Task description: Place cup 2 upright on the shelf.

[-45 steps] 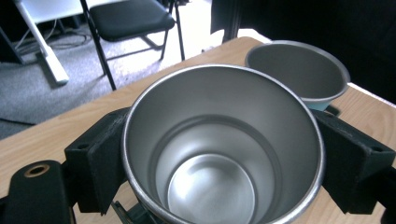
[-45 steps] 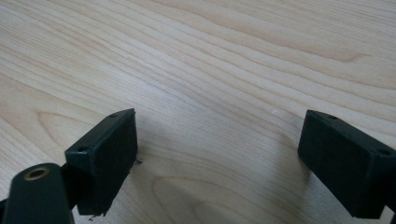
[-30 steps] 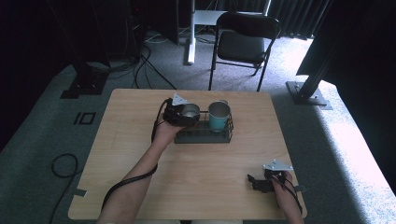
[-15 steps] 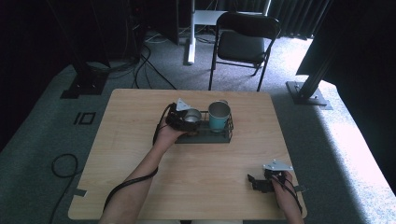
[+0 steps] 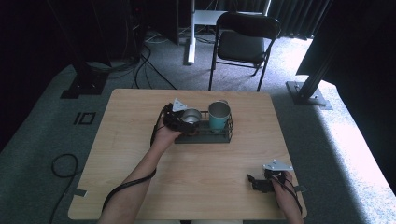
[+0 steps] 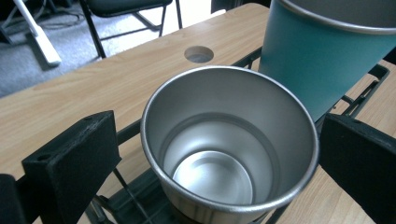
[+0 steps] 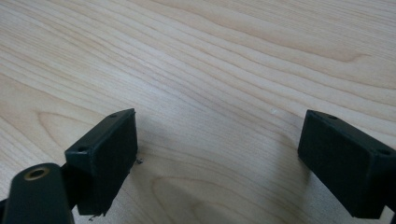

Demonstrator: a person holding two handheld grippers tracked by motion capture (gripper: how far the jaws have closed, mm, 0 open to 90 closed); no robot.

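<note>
Two cups sit in the rack (image 5: 224, 136). Left tongs (image 6: 219, 154) straddle the steel cup (image 6: 229, 144), unclenched; next, squeeze. Right tongs (image 7: 219, 158) gape, empty.

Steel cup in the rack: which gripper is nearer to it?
Left. The left gripper is at the steel cup, one finger on each side of it. The right gripper sits far off, by the table's near right edge.

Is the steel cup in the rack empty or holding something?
Empty. The left gripper view looks straight into the steel cup and shows its bare bottom; it stands upright in the rack.
</note>
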